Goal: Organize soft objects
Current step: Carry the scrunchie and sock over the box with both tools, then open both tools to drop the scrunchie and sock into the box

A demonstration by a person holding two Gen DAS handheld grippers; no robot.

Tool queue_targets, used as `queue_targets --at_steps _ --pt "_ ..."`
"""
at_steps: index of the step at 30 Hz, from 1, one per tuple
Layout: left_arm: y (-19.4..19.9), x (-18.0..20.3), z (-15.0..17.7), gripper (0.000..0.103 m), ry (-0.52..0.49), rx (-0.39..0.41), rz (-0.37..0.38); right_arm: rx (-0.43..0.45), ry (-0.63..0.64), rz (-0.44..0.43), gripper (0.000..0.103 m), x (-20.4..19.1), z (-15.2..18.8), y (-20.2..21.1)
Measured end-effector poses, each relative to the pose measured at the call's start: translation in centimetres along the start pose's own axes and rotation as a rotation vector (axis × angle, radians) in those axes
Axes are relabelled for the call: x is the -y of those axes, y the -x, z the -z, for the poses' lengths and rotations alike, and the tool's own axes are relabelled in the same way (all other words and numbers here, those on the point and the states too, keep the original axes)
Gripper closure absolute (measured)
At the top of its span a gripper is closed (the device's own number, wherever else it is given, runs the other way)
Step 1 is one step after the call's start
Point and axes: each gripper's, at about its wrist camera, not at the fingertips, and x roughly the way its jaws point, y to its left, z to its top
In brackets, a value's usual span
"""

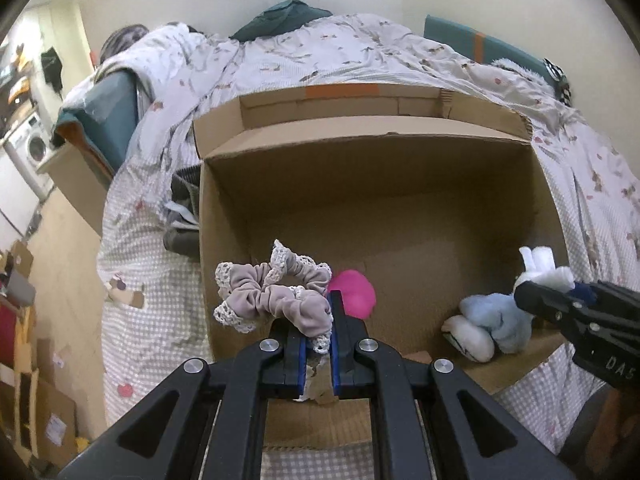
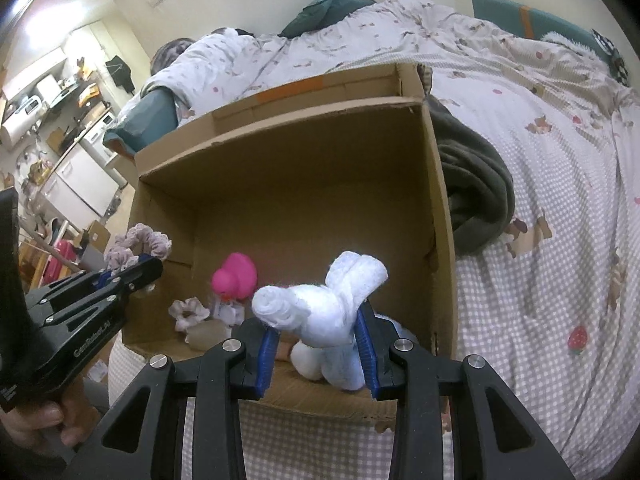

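An open cardboard box (image 1: 368, 184) (image 2: 288, 160) stands on the bed. My left gripper (image 1: 318, 332) is shut on a mauve lace-edged scrunchie (image 1: 276, 292) over the box's near left corner; the scrunchie also shows in the right wrist view (image 2: 138, 246). My right gripper (image 2: 316, 340) is shut on a pale blue and white plush bunny (image 2: 324, 316) over the box's near right side; the bunny also shows in the left wrist view (image 1: 500, 320). A pink rubber duck (image 2: 236, 274) (image 1: 356, 294) and a second scrunchie (image 2: 188, 312) lie inside the box.
The bed has a checked, bear-print quilt (image 2: 540, 240). A dark green blanket (image 2: 472, 184) lies bunched against the box's right wall. Grey clothing (image 1: 182, 216) sits by the box's left wall. Teal pillows (image 1: 280, 20) lie at the far end. Boxes and clutter (image 1: 24, 360) fill the floor at left.
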Motion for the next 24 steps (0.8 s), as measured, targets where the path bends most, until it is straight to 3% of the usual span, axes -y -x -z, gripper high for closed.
queue_targets --at_steps 11,15,19,24 --pt "-0.1 1.1 0.6 0.09 -0.054 0.008 0.035 -0.006 -0.015 -0.002 0.065 0.0 0.0 -0.8" --pt "0.1 1.3 0.9 0.065 -0.059 0.012 0.023 -0.001 -0.048 -0.01 0.063 0.5 0.0 -0.8" --pt "0.9 1.4 0.9 0.035 -0.056 0.048 0.002 0.022 -0.077 -0.027 0.04 1.0 -0.2 -0.3" --pt "2.2 1.0 0.6 0.034 -0.039 0.068 0.017 0.054 -0.127 -0.053 0.024 1.8 -0.4 0.4"
